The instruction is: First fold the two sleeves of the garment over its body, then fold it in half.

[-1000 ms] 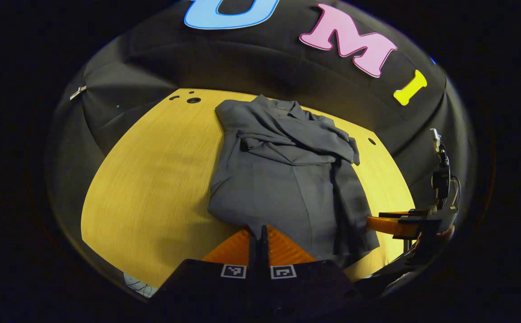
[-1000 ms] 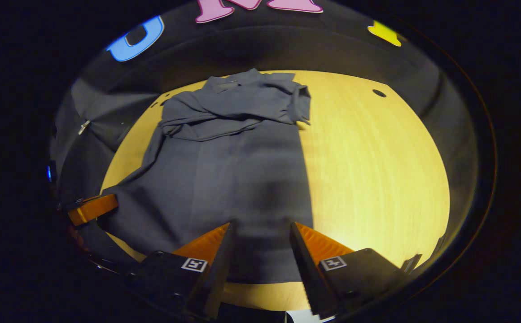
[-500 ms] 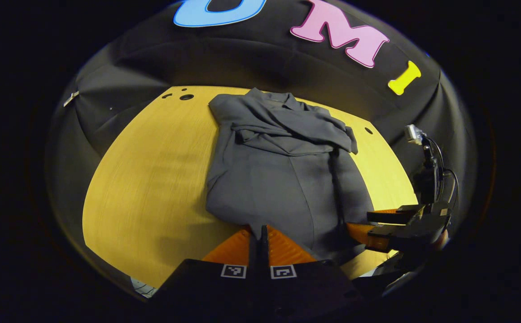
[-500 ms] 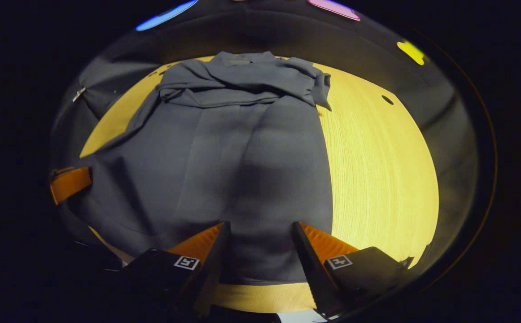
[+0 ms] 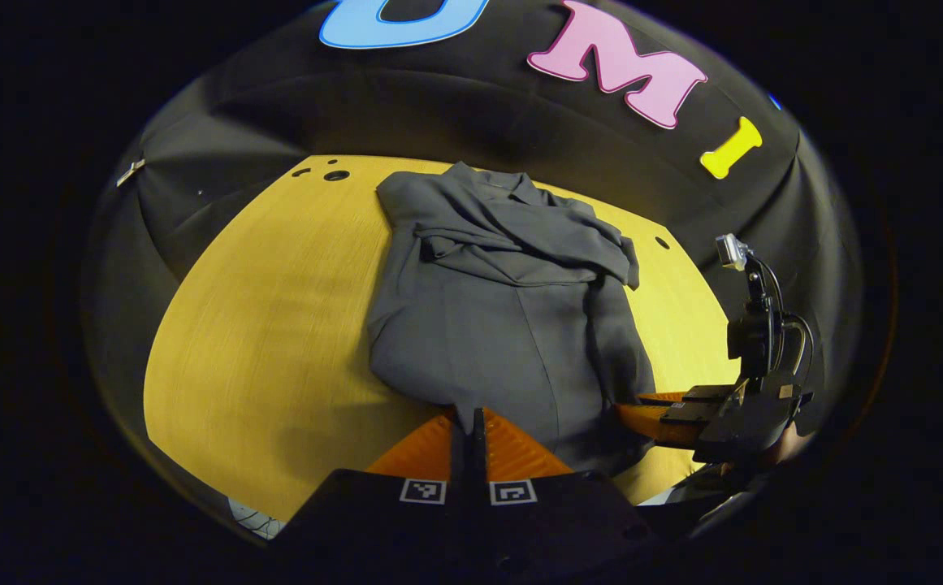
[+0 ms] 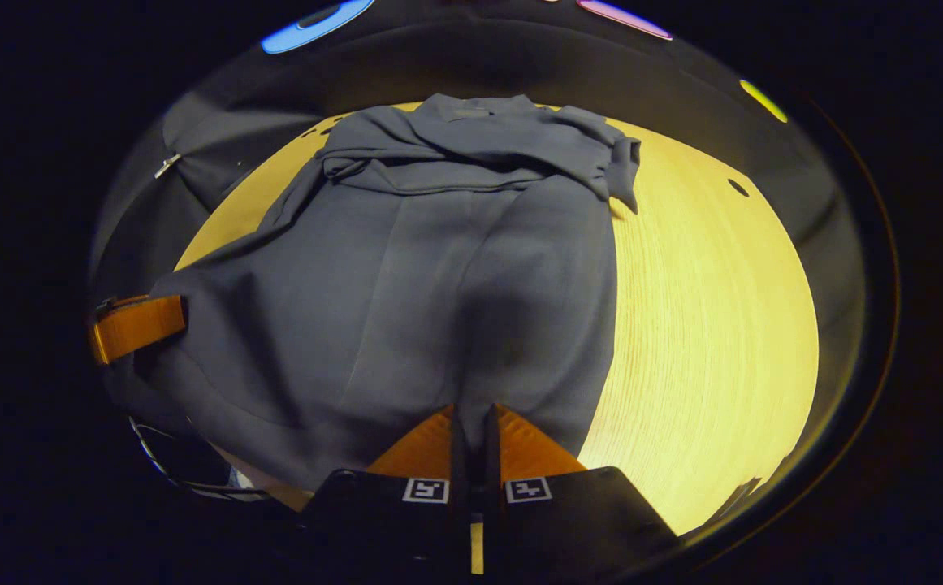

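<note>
where hem hides tips | left tongs (image 5: 469,416), right tongs (image 6: 471,410) pinch garment (image 6: 439,268)

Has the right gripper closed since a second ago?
Yes. The right gripper was open over the garment; its fingers now meet, pinching the hem near the table edge.

Each tool has a black housing bearing two small square black-and-white markers, one behind each ribbed wedge-shaped finger, and the right tool (image 5: 642,410) carries a black upright mast with looping cables and a small grey block on top.
</note>
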### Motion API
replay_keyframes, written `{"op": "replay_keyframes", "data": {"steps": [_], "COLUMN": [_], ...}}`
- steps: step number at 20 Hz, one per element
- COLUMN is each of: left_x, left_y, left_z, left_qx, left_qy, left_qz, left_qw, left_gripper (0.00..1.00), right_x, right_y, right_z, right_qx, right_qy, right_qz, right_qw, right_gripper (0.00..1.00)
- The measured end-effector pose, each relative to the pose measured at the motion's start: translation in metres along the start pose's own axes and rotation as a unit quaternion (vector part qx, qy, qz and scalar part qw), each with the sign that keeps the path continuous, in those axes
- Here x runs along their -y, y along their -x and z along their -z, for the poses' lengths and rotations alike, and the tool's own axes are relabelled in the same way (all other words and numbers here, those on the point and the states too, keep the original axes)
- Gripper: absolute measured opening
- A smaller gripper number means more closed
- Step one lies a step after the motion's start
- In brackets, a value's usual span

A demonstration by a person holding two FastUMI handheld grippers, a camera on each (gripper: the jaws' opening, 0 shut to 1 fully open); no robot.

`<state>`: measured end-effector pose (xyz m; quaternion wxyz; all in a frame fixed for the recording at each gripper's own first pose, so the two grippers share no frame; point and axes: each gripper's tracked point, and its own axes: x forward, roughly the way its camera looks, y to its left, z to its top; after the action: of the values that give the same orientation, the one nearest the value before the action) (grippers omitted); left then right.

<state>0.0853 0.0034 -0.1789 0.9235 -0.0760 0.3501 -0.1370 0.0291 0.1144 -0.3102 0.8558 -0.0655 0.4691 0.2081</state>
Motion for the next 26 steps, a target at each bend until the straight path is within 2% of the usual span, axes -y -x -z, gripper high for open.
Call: {"op": "replay_keyframes", "data": {"steps": [1, 2, 4, 6, 8, 9, 10, 16, 17, 18, 23, 24, 26], "left_x": [0.001, 0.002, 0.001, 0.004, 0.007, 0.009, 0.011, 0.017, 0.017, 0.017, 0.009, 0.007, 0.007], "left_y": [0.001, 0.000, 0.001, 0.003, 0.008, 0.011, 0.012, 0.022, 0.020, 0.017, -0.002, -0.009, -0.018], "left_z": [-0.001, -0.002, -0.006, -0.012, -0.019, -0.026, -0.036, -0.106, -0.124, -0.138, -0.202, -0.223, -0.252], "left_qx": [0.001, 0.002, 0.006, 0.014, 0.022, 0.031, 0.041, 0.102, 0.116, 0.126, 0.171, 0.184, 0.205], "left_qy": [-0.002, -0.005, -0.009, -0.004, 0.002, 0.006, 0.010, 0.025, 0.026, 0.026, 0.028, 0.027, 0.025], "left_qz": [0.000, -0.001, -0.002, 0.003, 0.006, 0.010, 0.016, 0.040, 0.041, 0.041, 0.038, 0.037, 0.038], "left_qw": [1.000, 1.000, 1.000, 1.000, 1.000, 0.999, 0.999, 0.994, 0.992, 0.991, 0.984, 0.982, 0.978], "left_gripper": [0.06, 0.06, 0.05, 0.06, 0.06, 0.02, 0.06, 0.05, 0.02, 0.05, 0.05, 0.02, 0.05], "right_x": [0.000, -0.002, 0.000, 0.006, 0.012, 0.013, 0.017, 0.025, 0.031, 0.035, 0.044, 0.047, 0.054], "right_y": [-0.001, -0.001, 0.002, 0.003, 0.010, 0.015, 0.018, 0.043, 0.045, 0.048, 0.045, 0.044, 0.040], "right_z": [0.001, 0.001, -0.006, -0.017, -0.030, -0.039, -0.047, -0.125, -0.143, -0.157, -0.230, -0.244, -0.272], "right_qx": [0.002, 0.004, 0.002, 0.013, 0.037, 0.053, 0.065, 0.140, 0.153, 0.163, 0.206, 0.214, 0.229], "right_qy": [-0.021, -0.053, -0.128, -0.157, -0.146, -0.142, -0.145, -0.166, -0.166, -0.166, -0.157, -0.157, -0.166], "right_qz": [-0.008, -0.024, -0.046, -0.052, -0.049, -0.051, -0.052, -0.066, -0.067, -0.066, -0.073, -0.073, -0.074], "right_qw": [1.000, 0.998, 0.991, 0.986, 0.987, 0.987, 0.986, 0.974, 0.972, 0.970, 0.963, 0.961, 0.956], "right_gripper": [0.11, 0.06, 0.06, 0.05, 0.06, 0.05, 0.06, 0.06, 0.05, 0.05, 0.05, 0.05, 0.05]}}
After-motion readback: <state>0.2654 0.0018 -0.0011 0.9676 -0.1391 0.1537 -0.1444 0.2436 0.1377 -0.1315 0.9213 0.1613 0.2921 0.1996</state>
